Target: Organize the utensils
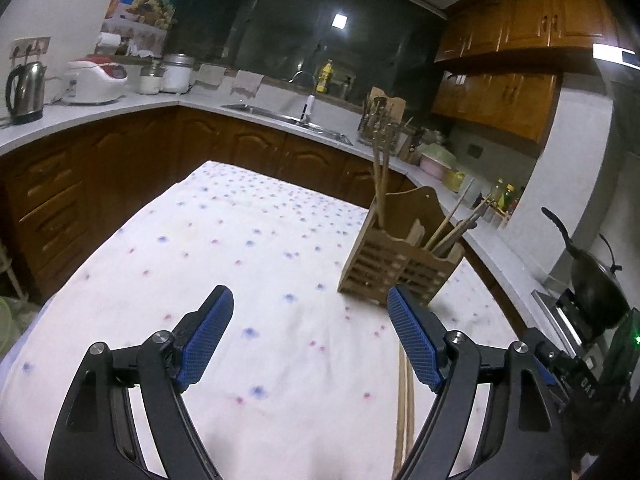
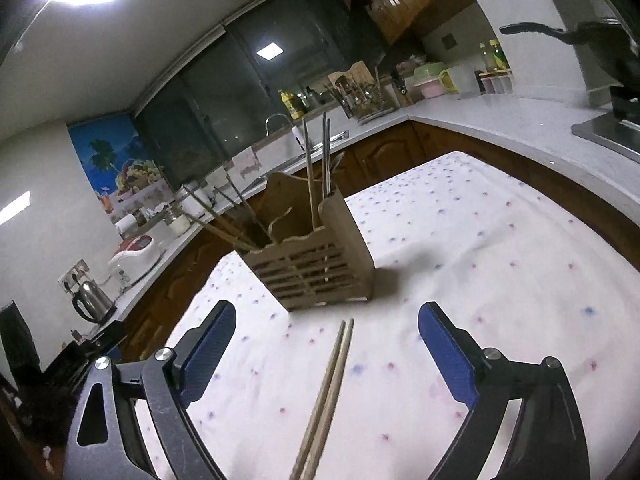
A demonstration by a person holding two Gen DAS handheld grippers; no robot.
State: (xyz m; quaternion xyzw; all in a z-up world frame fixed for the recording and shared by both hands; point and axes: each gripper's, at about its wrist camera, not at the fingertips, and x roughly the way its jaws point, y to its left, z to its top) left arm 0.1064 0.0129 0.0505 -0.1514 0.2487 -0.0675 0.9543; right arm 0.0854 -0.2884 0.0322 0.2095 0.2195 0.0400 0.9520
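A slatted wooden utensil holder (image 1: pixel 394 262) (image 2: pixel 316 258) stands on the table with the dotted white cloth (image 1: pixel 240 264) (image 2: pixel 480 264). Several chopsticks and thin utensils stick up out of it. A pair of wooden chopsticks (image 2: pixel 326 392) lies flat on the cloth, in front of the holder and between the right gripper's fingers; it also shows in the left wrist view (image 1: pixel 403 412) beside the left gripper's right finger. My left gripper (image 1: pixel 310 304) is open and empty above the cloth, left of the holder. My right gripper (image 2: pixel 326 318) is open and empty, straddling the chopsticks.
A kitchen counter (image 1: pixel 132 106) runs around the table with a kettle (image 1: pixel 25 92), a rice cooker (image 1: pixel 96 80), a sink (image 1: pixel 288 118) and a dish rack (image 1: pixel 384 124). A black pan (image 1: pixel 592 280) sits on the stove at the right.
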